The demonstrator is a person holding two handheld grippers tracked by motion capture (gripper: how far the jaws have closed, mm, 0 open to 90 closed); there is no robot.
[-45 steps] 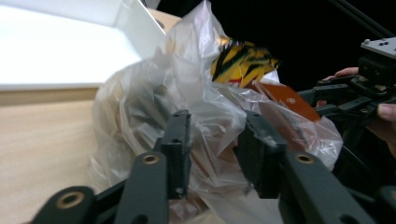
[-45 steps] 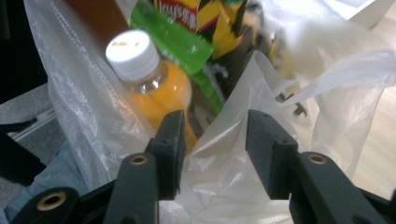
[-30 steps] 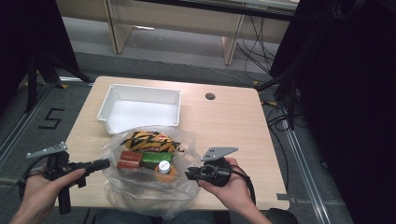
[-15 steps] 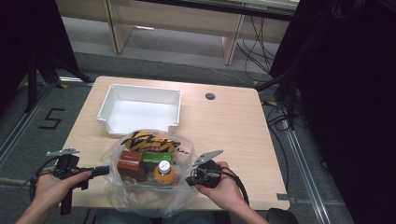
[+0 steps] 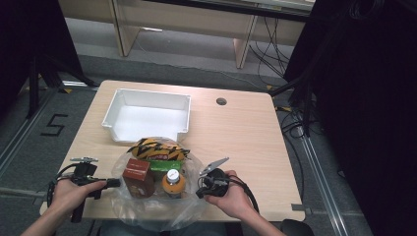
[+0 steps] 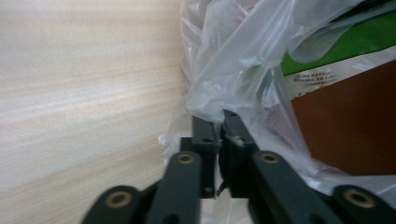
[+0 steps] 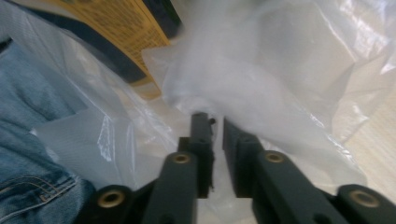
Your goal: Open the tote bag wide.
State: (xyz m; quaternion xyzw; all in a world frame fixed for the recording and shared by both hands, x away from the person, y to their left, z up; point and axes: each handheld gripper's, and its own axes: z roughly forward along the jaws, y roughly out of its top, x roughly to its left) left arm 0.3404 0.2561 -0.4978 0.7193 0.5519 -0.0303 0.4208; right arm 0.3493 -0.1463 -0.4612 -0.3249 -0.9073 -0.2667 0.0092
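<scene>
Plastic bag [image 5: 147, 206] rim pinched in both grippers' narrow jaws, which have just been opening slightly; next, spread it wider on the counter [image 5: 241, 132].

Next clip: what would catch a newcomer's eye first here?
A clear plastic bag full of groceries sits at the table's near edge, with a brown box and an orange bottle standing inside. The left gripper and right gripper flank it, each at the film. Behind it lies an empty white tray.
</scene>
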